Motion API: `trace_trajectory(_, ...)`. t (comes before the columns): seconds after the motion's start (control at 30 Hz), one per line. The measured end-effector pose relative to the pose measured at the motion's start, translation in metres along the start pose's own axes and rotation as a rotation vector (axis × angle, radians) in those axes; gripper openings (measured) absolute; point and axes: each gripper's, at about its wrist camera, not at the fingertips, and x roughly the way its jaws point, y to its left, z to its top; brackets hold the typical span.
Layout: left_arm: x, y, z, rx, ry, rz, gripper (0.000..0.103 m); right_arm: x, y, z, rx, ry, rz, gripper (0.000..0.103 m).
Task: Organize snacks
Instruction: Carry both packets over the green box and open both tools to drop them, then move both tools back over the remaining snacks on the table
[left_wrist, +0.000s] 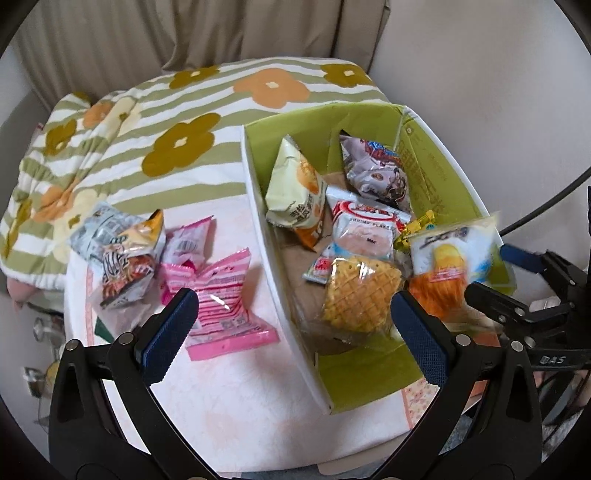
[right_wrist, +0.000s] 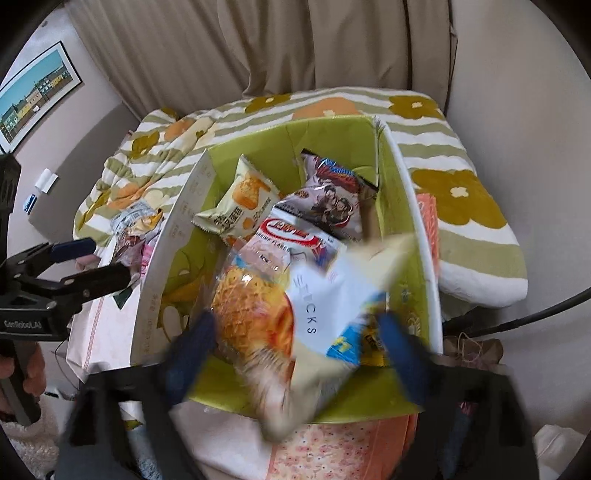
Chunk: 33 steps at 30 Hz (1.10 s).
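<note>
A green-lined cardboard box (left_wrist: 255, 192) holds several snack packets: a waffle pack (left_wrist: 360, 293), a shrimp flakes bag (left_wrist: 364, 230), a cream bag (left_wrist: 295, 188). A white and blue sticks bag (left_wrist: 448, 258) (right_wrist: 332, 317) hangs blurred over the box between the fingers of my right gripper (right_wrist: 299, 343), which is open. My left gripper (left_wrist: 291, 317) is open and empty, above the table left of the box wall. On the table lie a pink striped packet (left_wrist: 225, 314), a small pink packet (left_wrist: 190, 240) and a grey-orange bag (left_wrist: 122, 254).
A flowered green-striped quilt (left_wrist: 192, 122) lies behind the table and box. The table has a pale pink cloth (left_wrist: 229, 406). Curtains hang behind. A picture (right_wrist: 33, 96) hangs on the left wall.
</note>
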Motion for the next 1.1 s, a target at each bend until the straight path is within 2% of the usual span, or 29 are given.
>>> trace_trajectory(0.37, -0.009, 0.002, -0.020, -0.022, -0.012, -0.009, 0.103, -0.015, 0.002, -0.008, 0.010, -0.042, -0.011, 0.101)
trace_trajectory(0.7, -0.041, 0.003, -0.034, -0.039, -0.060, 0.024, 0.103, -0.038, 0.011, -0.005, 0.008, -0.095, 0.004, 0.101)
trace_trajectory(0.93, -0.060, 0.023, -0.060, -0.091, -0.085, 0.055, 0.103, -0.053, 0.026, -0.002, -0.041, -0.145, 0.040, 0.101)
trace_trajectory(1.1, -0.068, 0.049, -0.072, -0.118, -0.088, 0.071, 0.103, -0.053, 0.053, 0.001, -0.090, -0.153, 0.057, 0.101)
